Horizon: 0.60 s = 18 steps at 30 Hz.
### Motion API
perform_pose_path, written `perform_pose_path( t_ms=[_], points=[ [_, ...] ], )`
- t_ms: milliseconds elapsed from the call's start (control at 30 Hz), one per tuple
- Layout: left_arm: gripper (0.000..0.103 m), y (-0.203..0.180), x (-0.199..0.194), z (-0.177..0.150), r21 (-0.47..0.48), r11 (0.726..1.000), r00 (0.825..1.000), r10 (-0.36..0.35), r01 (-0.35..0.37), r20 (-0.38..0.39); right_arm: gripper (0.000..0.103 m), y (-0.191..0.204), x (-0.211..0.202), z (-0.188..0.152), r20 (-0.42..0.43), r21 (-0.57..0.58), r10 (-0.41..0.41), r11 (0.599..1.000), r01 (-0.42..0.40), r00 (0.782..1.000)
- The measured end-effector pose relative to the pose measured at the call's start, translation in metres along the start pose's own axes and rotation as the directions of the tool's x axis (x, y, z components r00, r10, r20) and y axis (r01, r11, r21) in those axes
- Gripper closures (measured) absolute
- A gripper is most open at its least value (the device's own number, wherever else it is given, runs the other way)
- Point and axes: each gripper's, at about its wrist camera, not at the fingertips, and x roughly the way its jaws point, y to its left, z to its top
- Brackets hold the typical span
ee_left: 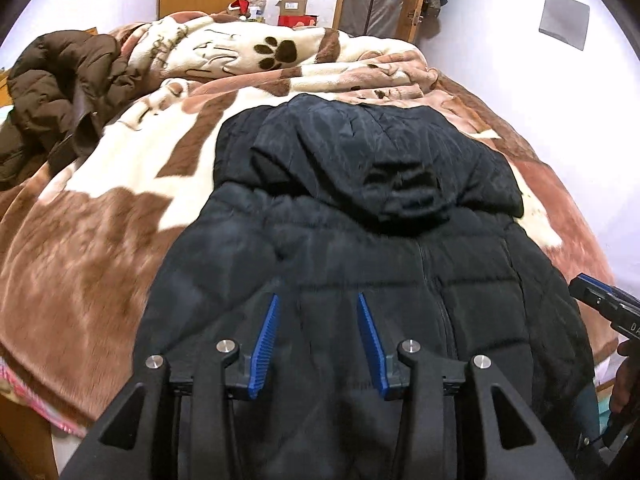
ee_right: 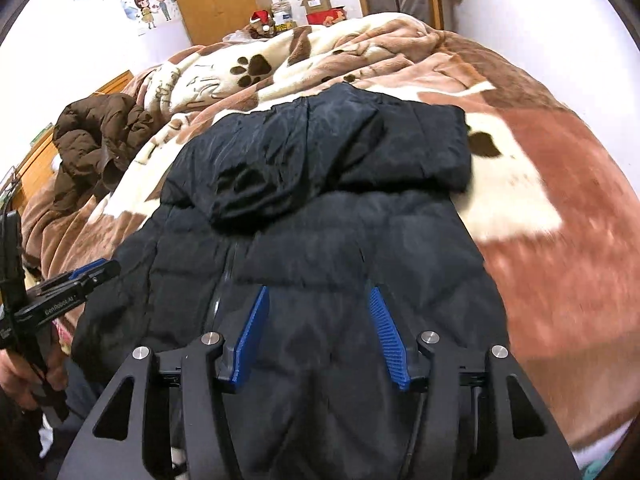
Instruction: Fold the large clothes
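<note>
Our left gripper (ee_left: 318, 300) and right gripper (ee_right: 318, 292) hover empty, jaws apart, above the black quilted hooded jacket (ee_left: 360, 216) spread near the brown-and-cream blanket's (ee_left: 100, 208) near edge.

The jacket (ee_left: 360, 240) lies on the blanket (ee_left: 100, 220), the crumpled coat (ee_left: 60, 92) to its left.

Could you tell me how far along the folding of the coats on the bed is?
Done: the black jacket lies flat on the blanket, zip up, hood folded down over its chest. In hand: nothing; the left gripper and right gripper hover open above it. Left: the jacket's final folds, and the brown coat, a crumpled heap.
</note>
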Motion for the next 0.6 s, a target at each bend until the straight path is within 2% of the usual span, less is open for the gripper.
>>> perform_pose_path(
  t_ms=[233,600],
  points=[
    [0.056,0.000,-0.026,-0.022,0.001,1.000,1.000,0.001,-0.001,0.012,0.049,0.000,-0.018,-0.030,-0.010,0.018,0.003,1.000,-0.003,1.000],
    [0.049,0.020,-0.037,-0.028,-0.018,0.998,0.998,0.052,-0.052,0.038,0.049,-0.014,-0.030,-0.043,0.010,0.056,-0.011,0.998,0.010,1.000]
  ],
)
